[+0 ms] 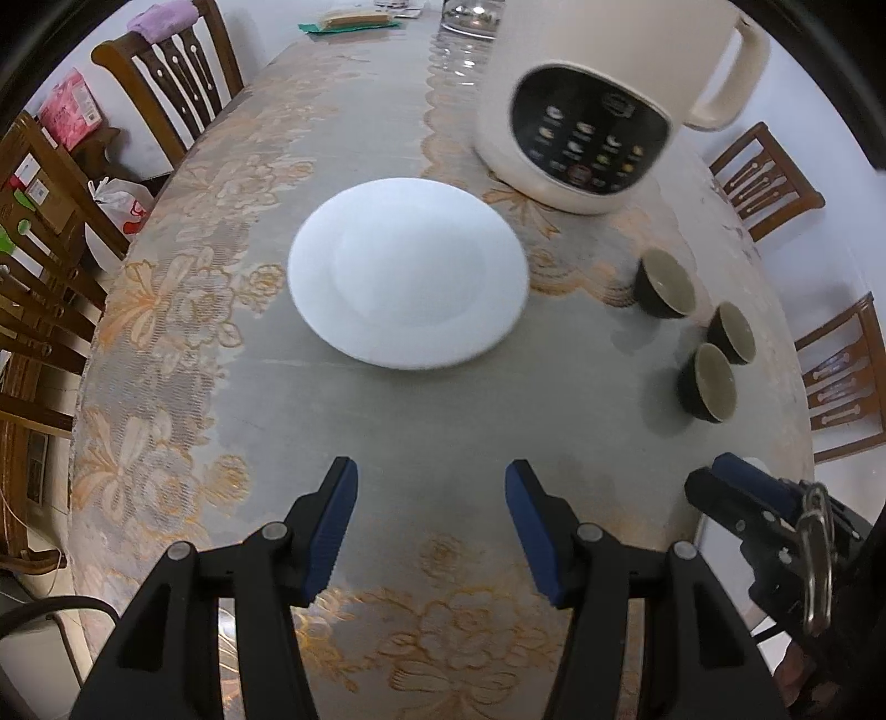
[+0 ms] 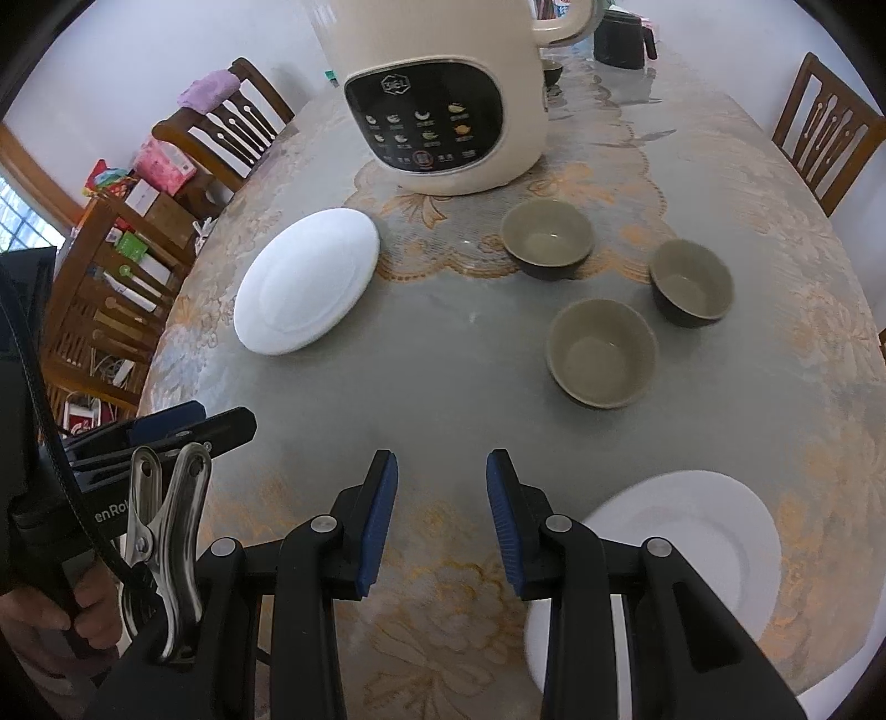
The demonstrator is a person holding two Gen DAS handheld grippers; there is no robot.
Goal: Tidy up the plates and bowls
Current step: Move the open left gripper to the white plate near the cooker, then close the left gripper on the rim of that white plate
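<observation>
Right wrist view: we list two plates, three bowls.
We hold both grippers, left gripper (image 1: 431, 471) and right gripper (image 2: 442, 459), apart and empty above the table (image 2: 443, 376); far plate (image 2: 307, 279), near plate (image 2: 714, 526), bowls (image 2: 601, 351).

Oval table (image 2: 454, 387) under a floral lace cloth (image 2: 803, 343). On it: two white plates (image 2: 304, 282) (image 2: 692, 531), three dark bowls (image 2: 602, 351) (image 2: 547, 237) (image 2: 691, 282), a cream cooker (image 2: 443, 111), a black jug (image 2: 623, 36) at the far end.

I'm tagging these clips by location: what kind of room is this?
Most likely a home dining room: wooden dining chairs around a lace-covered table, with a cream electric kettle-style appliance and bowls on it.
</observation>
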